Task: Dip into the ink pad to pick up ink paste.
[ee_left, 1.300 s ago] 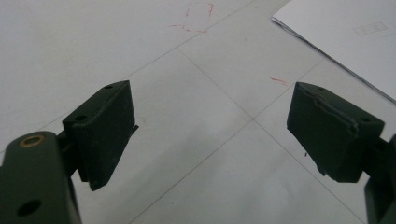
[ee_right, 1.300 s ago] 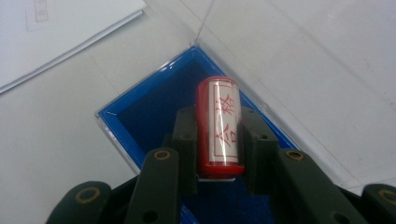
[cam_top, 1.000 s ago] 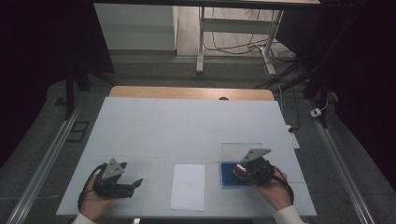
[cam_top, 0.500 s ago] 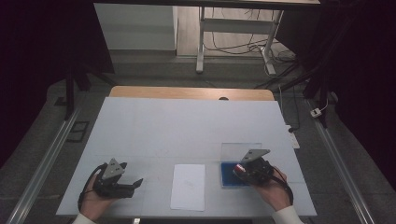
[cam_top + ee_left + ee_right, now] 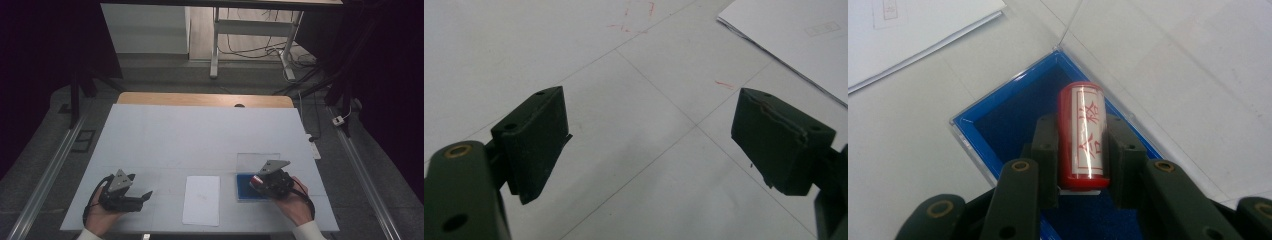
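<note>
Nothing has shifted: right gripper point(image 5: 1082, 155) clasps red-charactered stamp point(image 5: 1084, 136)

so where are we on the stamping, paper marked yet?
Done: the blue ink box is open, its clear lid tipped back. In hand: the right gripper is shut on the red stamp over the box. Left: the white sheet looks unmarked from above; the left gripper is open, idle.

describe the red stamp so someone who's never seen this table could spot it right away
Start at the white table and go to its near right corner, where a shallow blue tray lies. Over it, the right gripper clamps a small red cylinder stamp, the only red thing there, its white label printed with red characters.
</note>
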The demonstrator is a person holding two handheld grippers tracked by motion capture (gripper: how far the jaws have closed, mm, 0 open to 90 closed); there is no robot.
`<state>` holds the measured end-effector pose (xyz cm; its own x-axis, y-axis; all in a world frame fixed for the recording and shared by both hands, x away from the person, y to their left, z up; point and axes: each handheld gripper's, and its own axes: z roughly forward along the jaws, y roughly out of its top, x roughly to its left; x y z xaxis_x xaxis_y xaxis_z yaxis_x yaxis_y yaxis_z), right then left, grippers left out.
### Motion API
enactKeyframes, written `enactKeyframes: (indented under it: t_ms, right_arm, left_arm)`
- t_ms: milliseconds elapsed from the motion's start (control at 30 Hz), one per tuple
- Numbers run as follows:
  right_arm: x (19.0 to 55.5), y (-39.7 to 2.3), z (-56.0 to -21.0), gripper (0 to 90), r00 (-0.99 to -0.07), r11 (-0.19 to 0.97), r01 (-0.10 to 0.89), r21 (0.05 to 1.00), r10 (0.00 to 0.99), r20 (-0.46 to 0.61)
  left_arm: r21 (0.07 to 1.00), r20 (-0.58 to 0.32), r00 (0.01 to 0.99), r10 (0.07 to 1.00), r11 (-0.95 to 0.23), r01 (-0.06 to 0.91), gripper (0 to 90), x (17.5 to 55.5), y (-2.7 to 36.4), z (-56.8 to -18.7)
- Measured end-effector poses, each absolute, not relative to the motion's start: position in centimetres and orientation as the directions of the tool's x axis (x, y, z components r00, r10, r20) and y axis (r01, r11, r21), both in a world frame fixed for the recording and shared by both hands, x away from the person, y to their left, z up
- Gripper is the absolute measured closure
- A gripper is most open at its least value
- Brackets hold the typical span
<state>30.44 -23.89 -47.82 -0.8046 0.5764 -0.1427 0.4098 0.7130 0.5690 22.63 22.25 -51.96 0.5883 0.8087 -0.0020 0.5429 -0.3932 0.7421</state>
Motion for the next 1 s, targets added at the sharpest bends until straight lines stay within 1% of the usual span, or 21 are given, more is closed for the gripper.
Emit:
enactKeyframes:
  t_ms: [33, 133, 200, 267, 300, 367, 400, 733, 833, 900, 1000]
  right_arm:
    - [30.4, -23.9, -47.8, 68.7, -0.806, 0.713, 0.408, 0.570, 0.575, -0.142]
    - [30.5, -24.1, -47.9, 61.4, -0.808, 0.710, 0.415, 0.569, 0.575, -0.129]
    - [30.5, -24.1, -47.8, 60.9, -0.809, 0.710, 0.410, 0.572, 0.573, -0.132]
    - [30.4, -24.2, -47.6, 61.1, -0.802, 0.698, 0.413, 0.585, 0.583, -0.129]
    - [30.4, -24.2, -47.3, 62.6, -0.798, 0.687, 0.415, 0.596, 0.590, -0.125]
    - [30.4, -24.3, -47.0, 68.4, -0.799, 0.683, 0.412, 0.603, 0.589, -0.121]
    - [30.3, -24.4, -46.9, 69.1, -0.798, 0.684, 0.411, 0.602, 0.590, -0.125]
    - [30.4, -24.3, -47.0, 68.8, -0.795, 0.689, 0.414, 0.595, 0.592, -0.132]
    - [30.4, -24.3, -47.0, 70.1, -0.794, 0.685, 0.420, 0.595, 0.595, -0.124]
    - [30.3, -24.3, -46.8, 70.4, -0.788, 0.685, 0.410, 0.602, 0.598, -0.144]
    - [30.1, -24.7, -45.6, 70.5, -0.781, 0.656, 0.398, 0.641, 0.609, -0.137]
  left_arm:
    - [0.742, -0.002, 0.588, 0.809, -0.393, 0.543, 15.3, 22.6, 22.3, -52.0]
    - [0.741, -0.002, 0.589, 0.808, -0.394, 0.543, 15.3, 22.7, 22.3, -52.0]
    - [0.741, -0.002, 0.588, 0.809, -0.394, 0.544, 15.3, 22.7, 22.3, -52.0]
    - [0.741, -0.002, 0.589, 0.808, -0.395, 0.543, 15.3, 22.7, 22.3, -52.0]
    - [0.741, -0.001, 0.589, 0.808, -0.395, 0.543, 15.3, 22.7, 22.3, -52.0]
    - [0.741, -0.001, 0.589, 0.808, -0.395, 0.544, 15.3, 22.7, 22.3, -52.0]
    - [0.741, -0.001, 0.588, 0.809, -0.394, 0.544, 15.3, 22.7, 22.3, -52.0]
    - [0.742, -0.003, 0.587, 0.810, -0.392, 0.544, 15.3, 22.6, 22.4, -51.9]
    - [0.743, -0.004, 0.586, 0.810, -0.390, 0.544, 15.3, 22.6, 22.4, -51.9]
    - [0.743, -0.003, 0.584, 0.812, -0.389, 0.544, 15.3, 22.6, 22.4, -51.9]
    - [0.745, -0.005, 0.584, 0.812, -0.387, 0.544, 15.3, 22.7, 22.5, -51.9]
